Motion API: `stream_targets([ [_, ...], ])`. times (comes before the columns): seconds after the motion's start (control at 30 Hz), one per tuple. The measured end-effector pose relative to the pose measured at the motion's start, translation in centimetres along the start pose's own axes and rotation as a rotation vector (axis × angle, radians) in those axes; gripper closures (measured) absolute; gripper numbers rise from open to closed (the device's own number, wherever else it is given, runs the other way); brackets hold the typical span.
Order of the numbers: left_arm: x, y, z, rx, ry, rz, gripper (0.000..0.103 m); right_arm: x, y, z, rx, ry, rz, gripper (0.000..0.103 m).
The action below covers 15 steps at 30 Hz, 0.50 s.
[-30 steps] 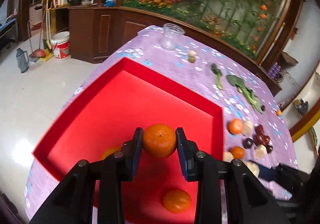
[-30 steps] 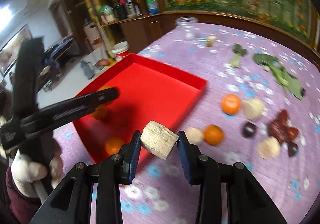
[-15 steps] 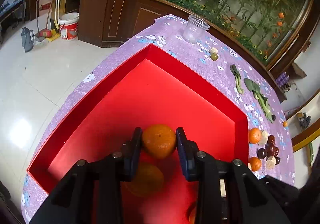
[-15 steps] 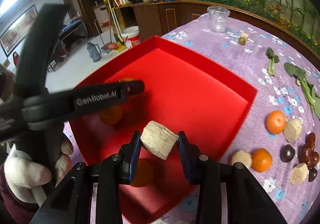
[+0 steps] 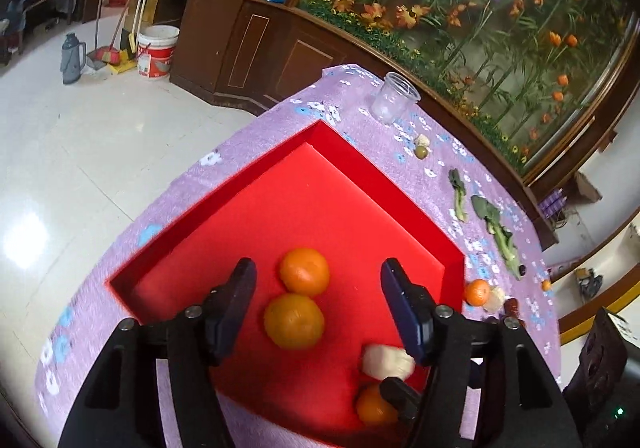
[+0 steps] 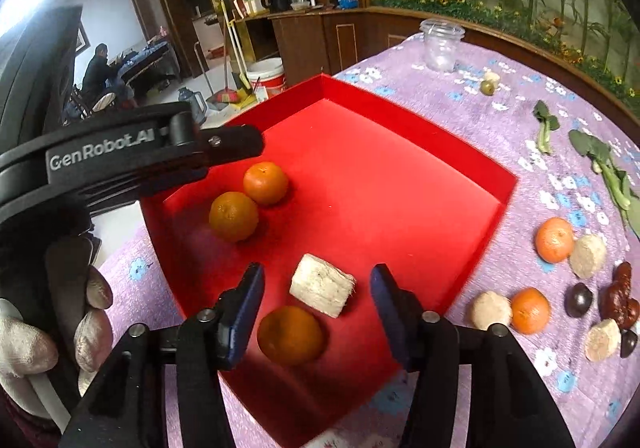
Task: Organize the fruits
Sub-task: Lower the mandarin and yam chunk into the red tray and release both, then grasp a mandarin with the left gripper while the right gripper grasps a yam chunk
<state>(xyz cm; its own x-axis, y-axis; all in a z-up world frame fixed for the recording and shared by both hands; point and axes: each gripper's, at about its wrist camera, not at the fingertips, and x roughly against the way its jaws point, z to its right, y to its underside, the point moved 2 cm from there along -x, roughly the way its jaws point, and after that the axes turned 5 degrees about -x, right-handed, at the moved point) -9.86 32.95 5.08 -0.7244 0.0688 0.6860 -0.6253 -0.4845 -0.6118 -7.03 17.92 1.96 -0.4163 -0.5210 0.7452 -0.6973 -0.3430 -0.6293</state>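
A red tray [image 5: 352, 168] [image 6: 400, 120] lies on the purple flowered cloth. In it lie three oranges and a pale cut chunk. My left gripper [image 5: 316, 276] is open over two touching oranges [image 5: 305, 271] [image 5: 294, 321]. My right gripper [image 6: 316, 282] is open around the pale chunk [image 6: 322, 290], which rests on the tray floor next to the third orange [image 6: 290, 335]. The left gripper's arm [image 6: 132, 156] shows in the right wrist view above the two oranges [image 6: 265, 183].
On the cloth right of the tray lie two more oranges [image 6: 554, 239] [image 6: 530, 310], pale chunks [image 6: 587, 255], dark fruits [image 6: 578, 300] and red dates [image 6: 618, 300]. Green vegetables [image 6: 600, 164], a small green fruit [image 6: 487, 87] and a clear jar [image 6: 442, 44] lie farther back.
Both grippers opened. The left one let its orange down beside another orange in the tray. The right one released the pale chunk onto the tray floor.
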Motion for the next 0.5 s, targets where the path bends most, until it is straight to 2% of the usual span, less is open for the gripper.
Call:
stream_targets([
  [0.27,1.3,1.6,2.3,-0.017,0.025,-0.006,0.036,2.7,1.3,3.4,-0.102,0.007,0.044,0.037],
  [0.5,1.9,3.7,7.0,-0.159,-0.017,-0.008,0.034,5.1,2.6,6.5,-0.192,0.014,0.083,0.037],
])
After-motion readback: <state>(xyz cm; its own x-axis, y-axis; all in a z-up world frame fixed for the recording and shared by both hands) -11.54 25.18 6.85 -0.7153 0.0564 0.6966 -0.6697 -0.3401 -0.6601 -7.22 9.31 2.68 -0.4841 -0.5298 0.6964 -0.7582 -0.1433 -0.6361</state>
